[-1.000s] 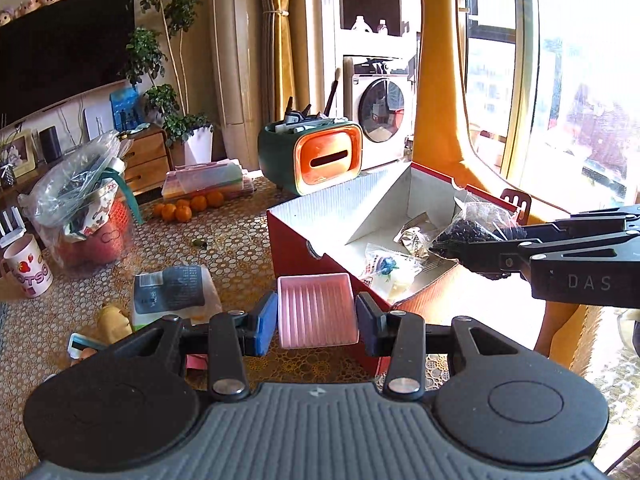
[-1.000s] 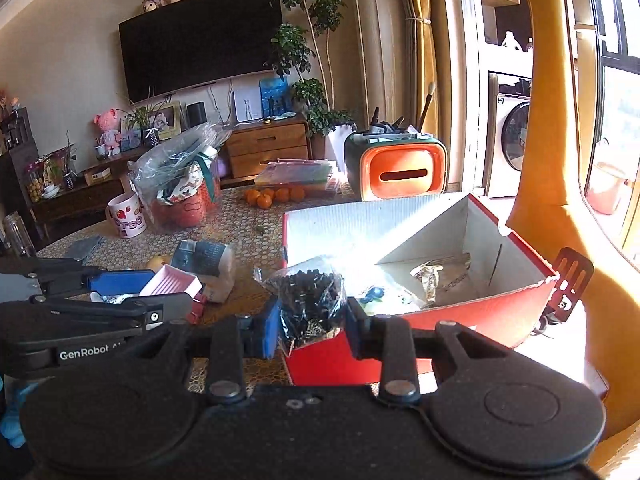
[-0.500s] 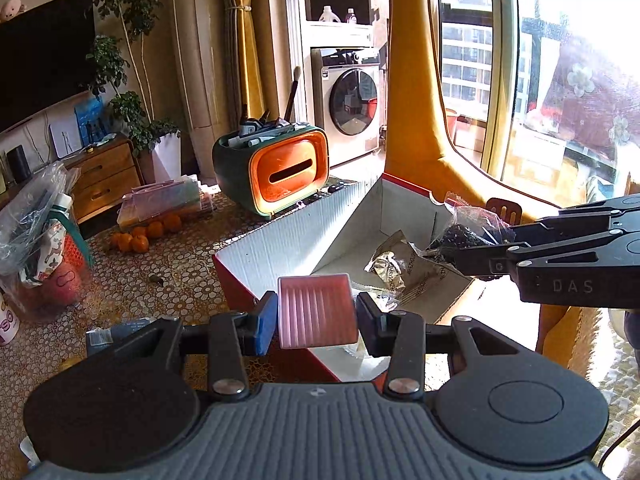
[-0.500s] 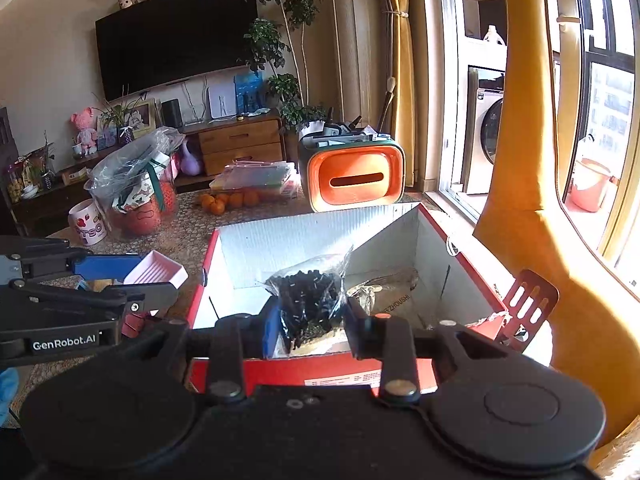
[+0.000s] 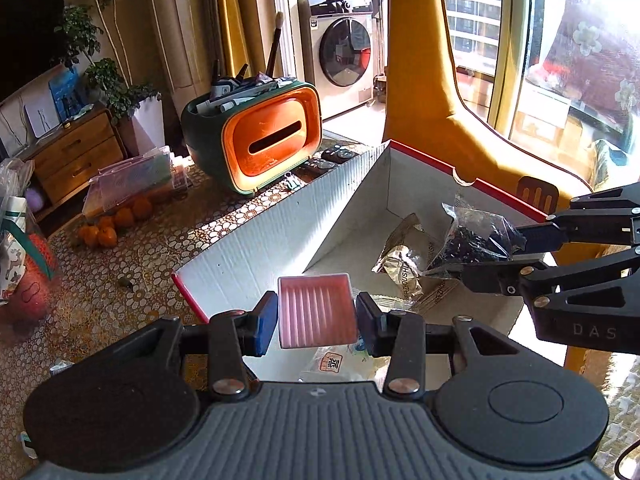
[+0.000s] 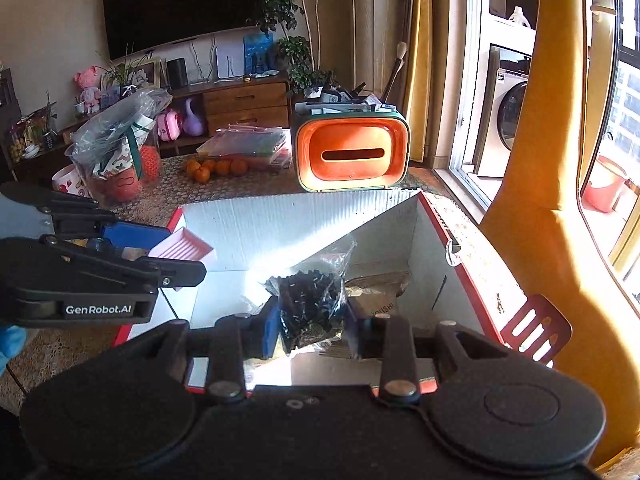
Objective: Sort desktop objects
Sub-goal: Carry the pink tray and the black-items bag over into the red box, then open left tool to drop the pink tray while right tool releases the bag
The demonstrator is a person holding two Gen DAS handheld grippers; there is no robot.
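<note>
Both grippers have advanced over the open box since the earlier frames, so its white interior now fills the middle of each view. Left to right: the counter (image 5: 100,300), covered by a patterned cloth, carries a clear bag of goods (image 6: 116,148), a cluster of oranges (image 6: 216,168) and an orange-fronted green organiser (image 5: 256,142) holding pens and brushes. The left gripper (image 5: 316,316), marked "GenRobot.AI" in the right wrist view, is clamped on a ribbed pink tray (image 5: 316,310), which hangs above the near-left corner of the red-edged cardboard box (image 5: 280,220). Below the tray, inside the box, lies a pale packet (image 5: 340,364) bearing an orange printed label whose characters cannot be read. Farther right in the box rests a crumpled foil wrapper (image 5: 404,264) printed with letters that read roughly "SHOUSHI". The right gripper (image 6: 312,326), marked "DAS" in the left wrist view, is clenched on a clear bag of small black pieces (image 6: 310,300), held above the box interior beside the wrapper. A brown slotted spatula (image 6: 536,330) shows beyond the right wall of the box.
</note>
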